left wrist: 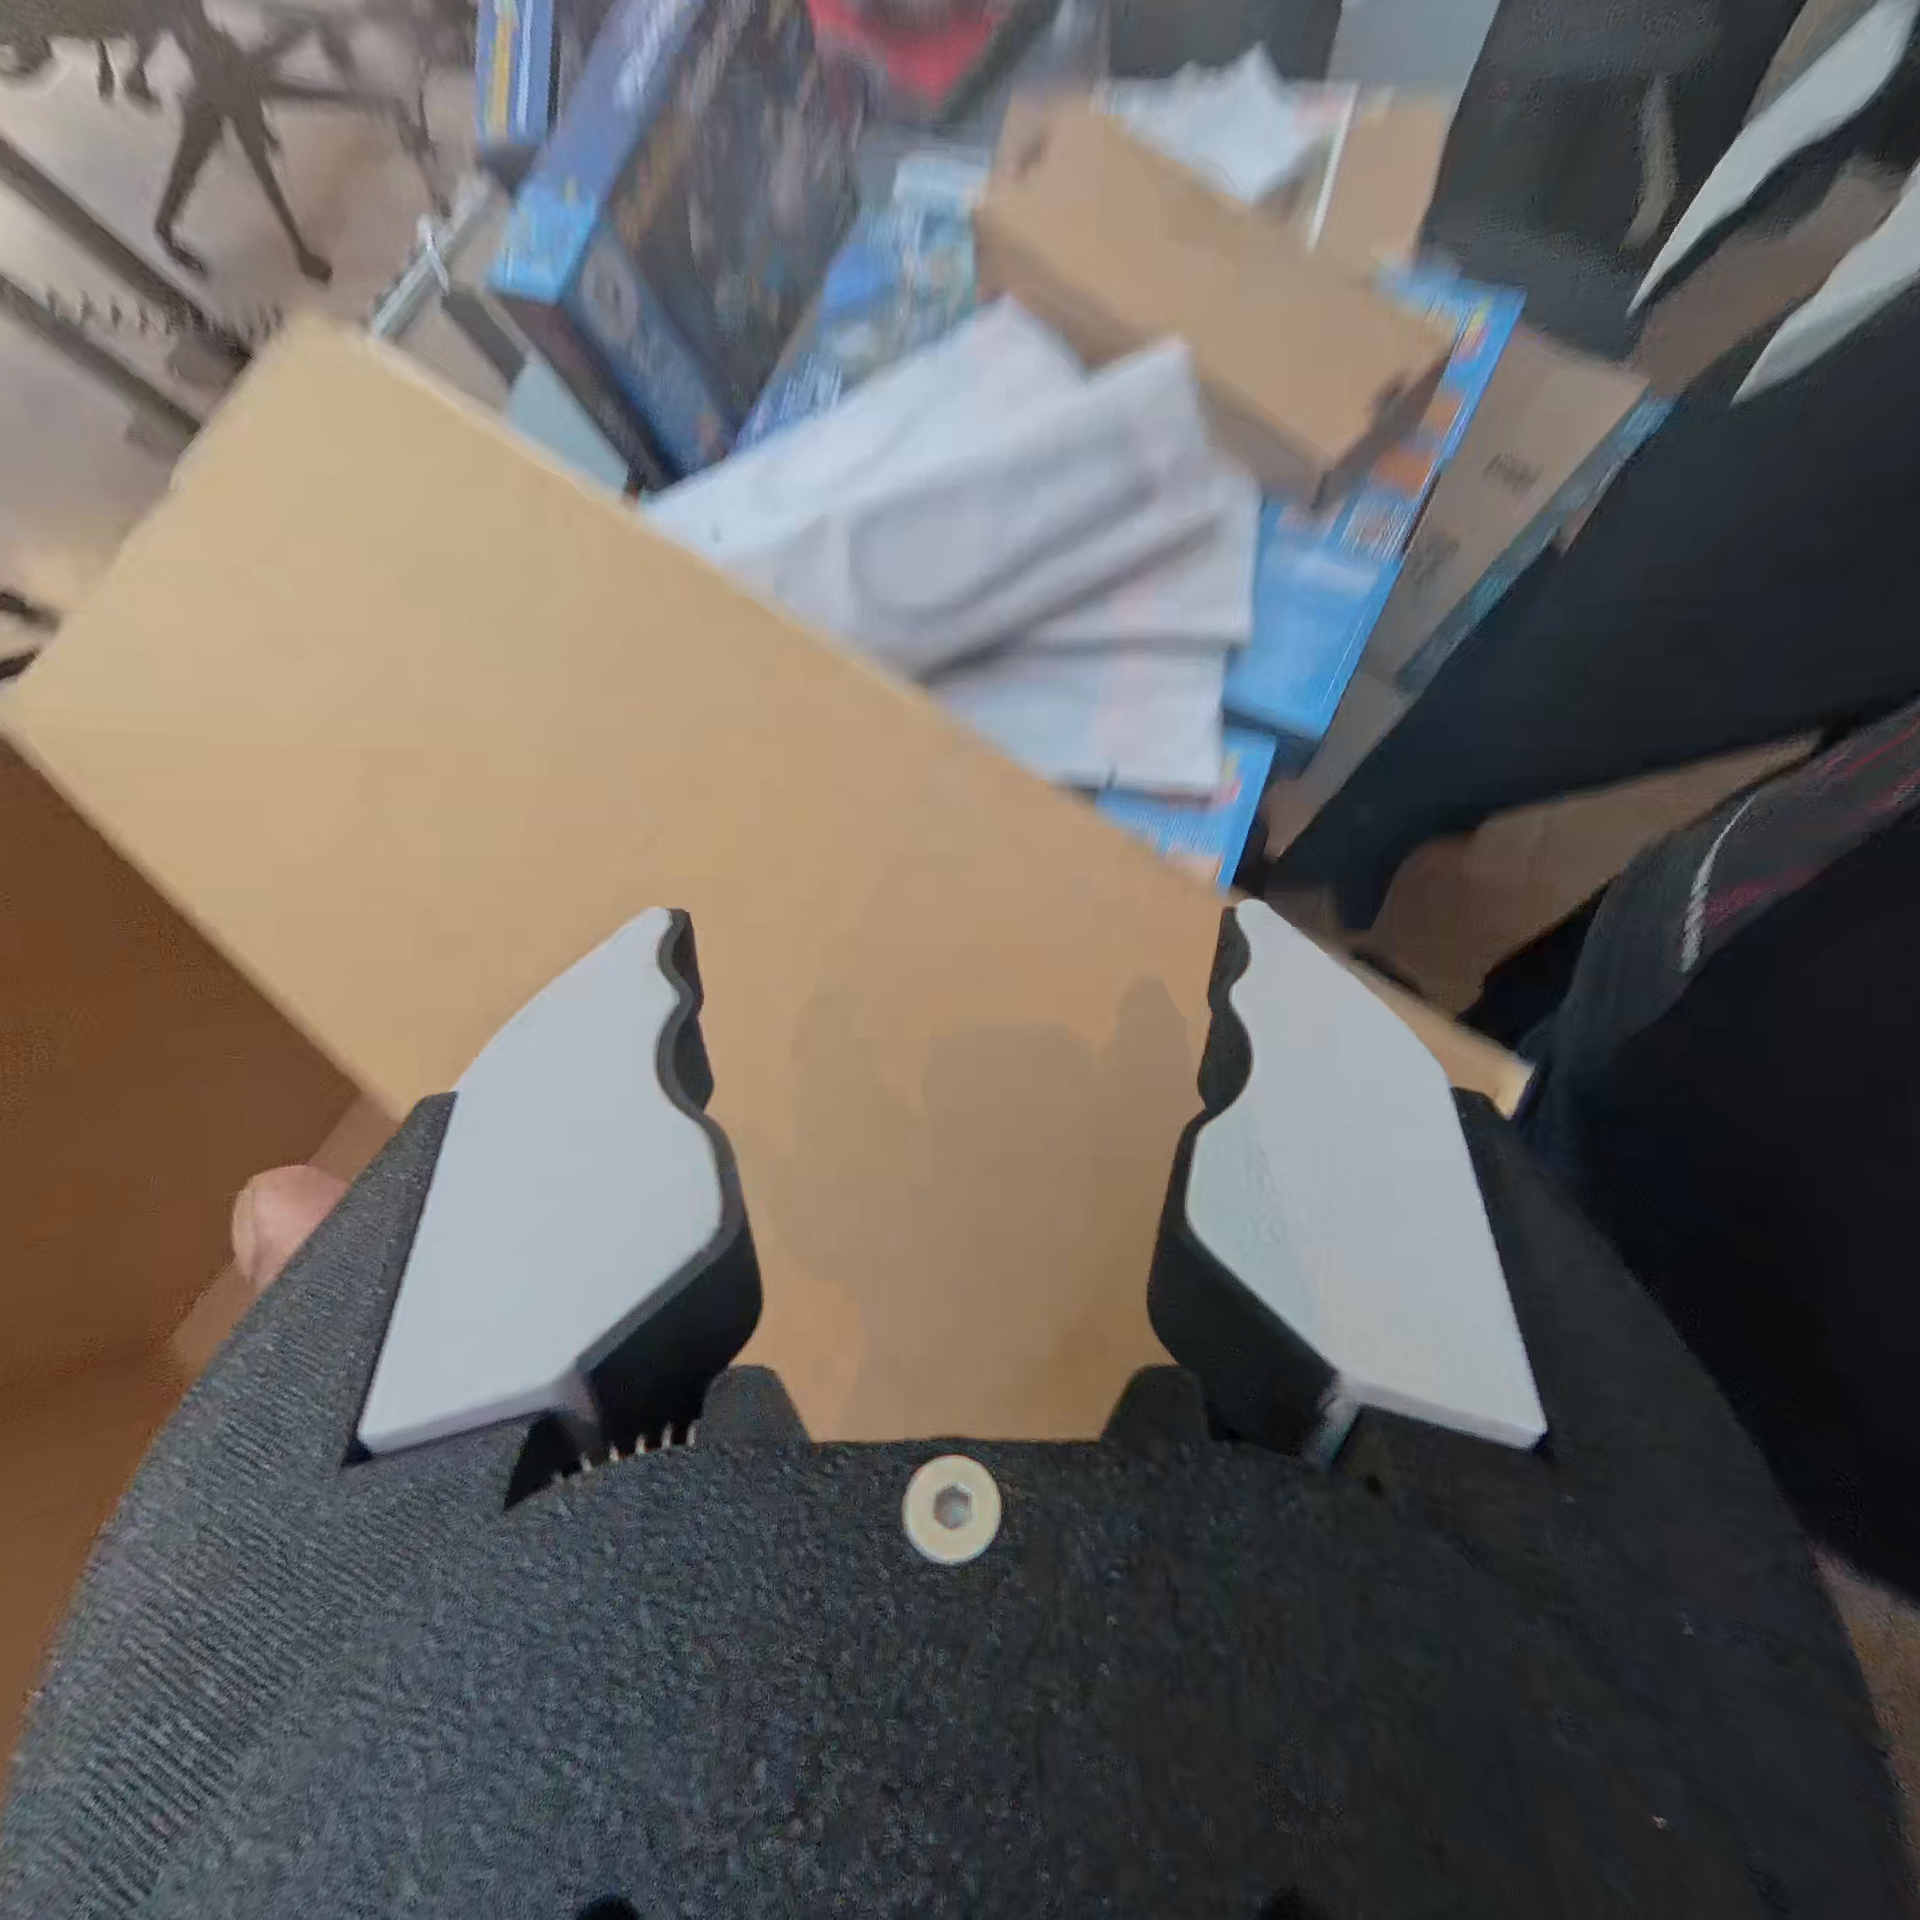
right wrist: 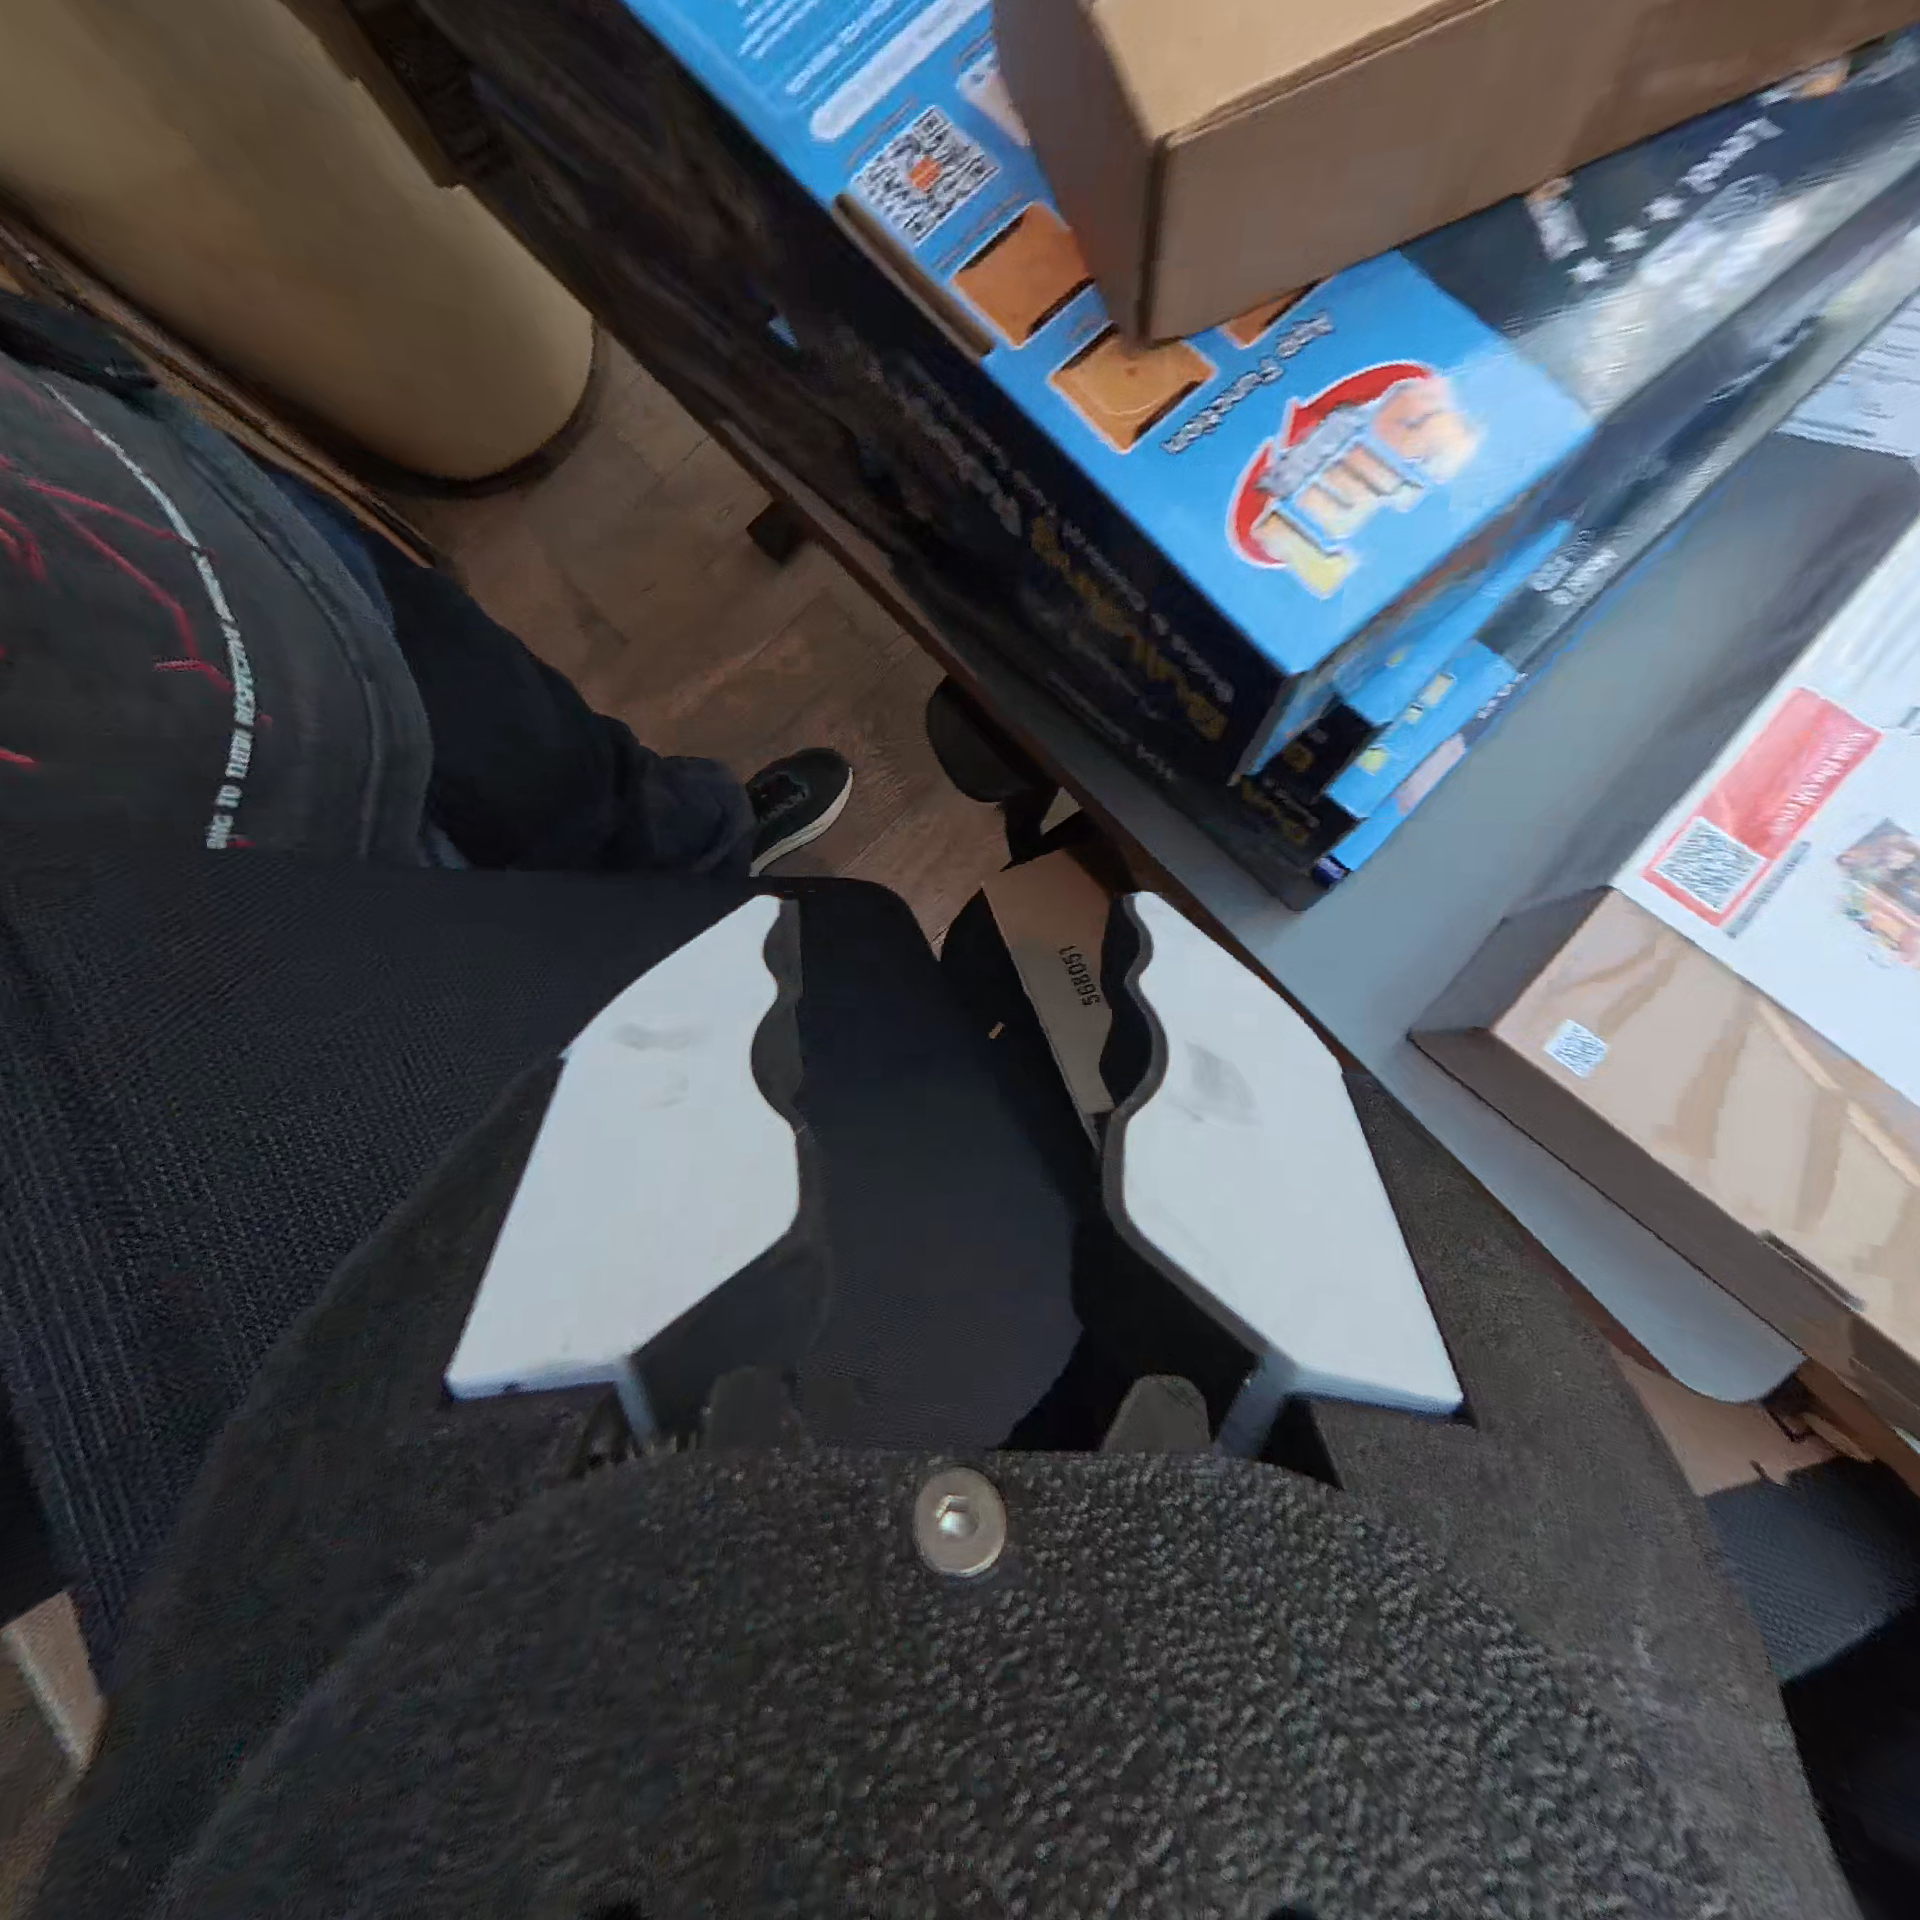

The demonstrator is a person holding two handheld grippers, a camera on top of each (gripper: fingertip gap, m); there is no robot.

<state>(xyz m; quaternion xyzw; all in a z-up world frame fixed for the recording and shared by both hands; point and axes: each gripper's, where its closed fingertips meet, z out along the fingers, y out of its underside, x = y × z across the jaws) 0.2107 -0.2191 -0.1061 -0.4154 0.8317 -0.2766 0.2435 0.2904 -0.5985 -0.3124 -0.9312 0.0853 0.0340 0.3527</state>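
Left gripper (left wrist: 956, 935) has its jaws spread wide over one plain tan cardboard flap (left wrist: 499, 748), nothing pinched. Past the flap there's a messy pile: roughly three grey moulded trays (left wrist: 997, 540) and several blue printed boxes (left wrist: 644, 260), too blurry to count properly.

Right gripper (right wrist: 956, 925) also has jaws apart, empty, pointing down beside a grey table (right wrist: 1392, 987) holding two stacked blue boxes (right wrist: 1299, 447) and two brown cardboard boxes (right wrist: 1299, 135). Floor (right wrist: 644, 582) is wood-look planks.

Probably a shop stockroom, printed blue retail boxes (right wrist: 1195, 436) stacked on a grey table (right wrist: 1455, 1039), plain cardboard cartons (left wrist: 468, 675).
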